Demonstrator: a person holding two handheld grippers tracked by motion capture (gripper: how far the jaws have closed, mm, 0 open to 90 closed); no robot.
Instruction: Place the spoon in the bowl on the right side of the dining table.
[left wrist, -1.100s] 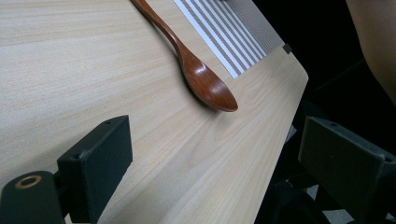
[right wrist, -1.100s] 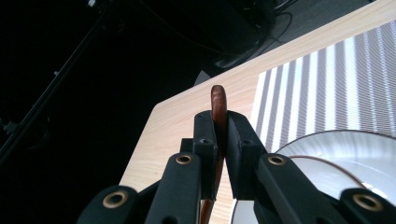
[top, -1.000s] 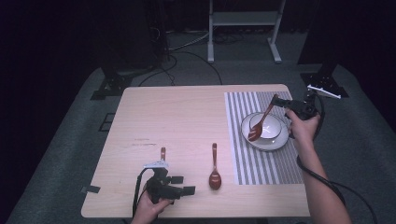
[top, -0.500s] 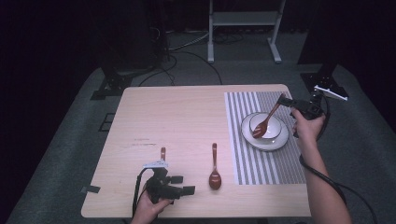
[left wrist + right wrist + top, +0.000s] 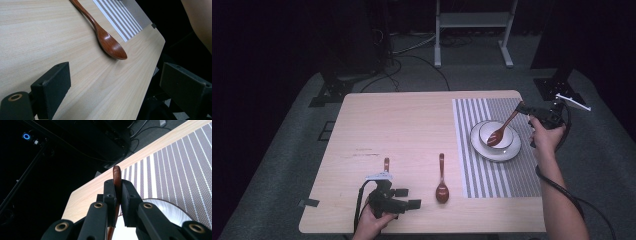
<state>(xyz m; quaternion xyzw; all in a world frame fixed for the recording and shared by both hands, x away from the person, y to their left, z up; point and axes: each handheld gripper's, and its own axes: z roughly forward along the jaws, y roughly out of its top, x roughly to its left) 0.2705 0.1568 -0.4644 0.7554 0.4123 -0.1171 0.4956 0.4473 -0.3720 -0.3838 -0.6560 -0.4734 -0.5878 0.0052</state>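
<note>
dark room, light wooden bench [image 5: 412, 125] with a striped placemat [image 5: 492, 175] on its right side. right tool [image 5: 526, 108] is clamped together on the handle tip of a brown wooden spoon [image 5: 502, 131]; in the right gripper view the handle [image 5: 116, 176] sits pinched between the two black jaws, poking out just above them. spoon slopes down to the left, its bowl end inside the small white bowl [image 5: 497, 133] that sits on the white plate [image 5: 511, 152] on the placemat.

risks, my read: grip is at the very end of a thin handle, so the spoon can pivot or slip in the pads and drop, clipping the bowl rim. dragging sideways with the spoon head still in the bowl could shove or tip the bowl off the plate.

left tool [image 5: 404, 198] rests near the front edge of the bench, jaws wide apart, holding nothing. second wooden spoon [image 5: 105, 37] lies on the bench just ahead of it, apart from the jaws. third spoon handle [image 5: 386, 164] shows just behind the left tool.
</note>
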